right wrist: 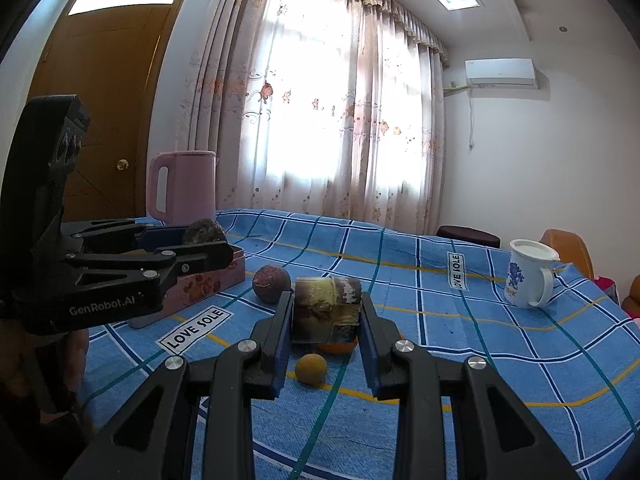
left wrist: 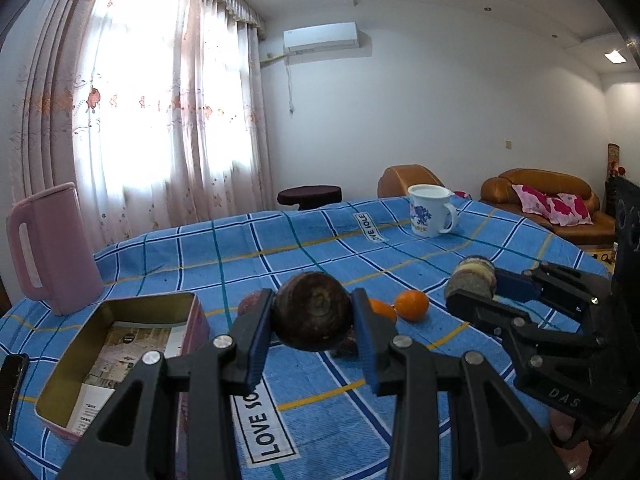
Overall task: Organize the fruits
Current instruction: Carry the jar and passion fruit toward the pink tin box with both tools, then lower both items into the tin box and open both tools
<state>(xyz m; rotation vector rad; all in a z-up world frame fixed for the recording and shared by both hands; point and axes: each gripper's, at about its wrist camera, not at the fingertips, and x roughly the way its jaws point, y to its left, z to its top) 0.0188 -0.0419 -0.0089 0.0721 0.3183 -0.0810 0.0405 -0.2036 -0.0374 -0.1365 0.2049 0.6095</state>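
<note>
My left gripper (left wrist: 314,312) is shut on a dark brown round fruit (left wrist: 314,310), held above the blue checked tablecloth just right of the open pink tin box (left wrist: 120,344). My right gripper (right wrist: 326,316) is shut on a short cut piece of sugarcane (right wrist: 328,308), held above the cloth; it also shows in the left wrist view (left wrist: 472,280). On the cloth lie an orange (left wrist: 412,305), a second orange partly hidden (right wrist: 338,347), a small yellow-brown fruit (right wrist: 311,368) and a purple-brown passion fruit (right wrist: 271,283). The left gripper shows in the right wrist view (right wrist: 208,246) over the box (right wrist: 208,280).
A pink kettle (left wrist: 52,248) stands behind the box at the table's left edge. A white mug with a blue print (left wrist: 430,212) stands at the far right of the table. A phone (left wrist: 12,380) lies left of the box. Sofas stand beyond the table.
</note>
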